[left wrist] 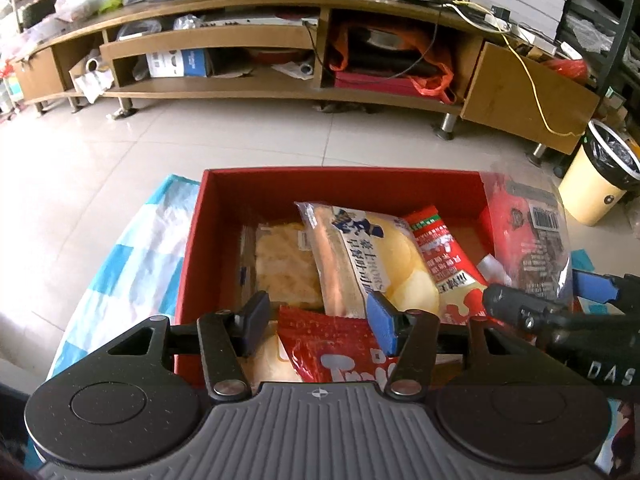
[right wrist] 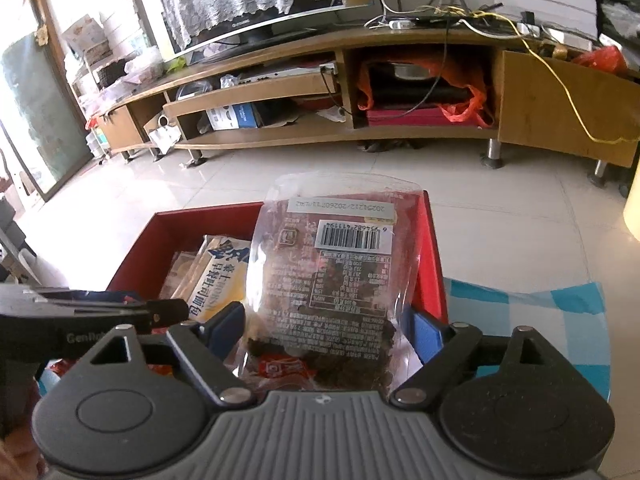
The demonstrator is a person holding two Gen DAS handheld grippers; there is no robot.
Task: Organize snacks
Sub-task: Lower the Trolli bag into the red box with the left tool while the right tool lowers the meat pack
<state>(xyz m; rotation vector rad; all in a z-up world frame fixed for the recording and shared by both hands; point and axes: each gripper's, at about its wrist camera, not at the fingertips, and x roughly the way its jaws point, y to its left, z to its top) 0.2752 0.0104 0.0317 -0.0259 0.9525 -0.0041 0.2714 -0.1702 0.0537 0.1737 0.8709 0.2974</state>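
A red box (left wrist: 344,184) on a blue-and-white checked cloth holds several snack packs: a bread pack with blue print (left wrist: 360,256), a pale cracker pack (left wrist: 286,262) and a red-and-white pack (left wrist: 444,260). My left gripper (left wrist: 320,320) is open over the box's near side, its pads either side of a red snack pack (left wrist: 336,350) lying in the box. My right gripper (right wrist: 326,330) is wide open around a clear bag of dark dried snack (right wrist: 336,276) with a barcode label. The bag stands upright at the box's right wall (right wrist: 430,264) and also shows in the left wrist view (left wrist: 532,236).
A long wooden TV stand (left wrist: 304,36) with cluttered shelves runs across the back, over tiled floor (left wrist: 200,136). A cream bin (left wrist: 596,176) stands at the right. The checked cloth (right wrist: 532,316) extends right of the box.
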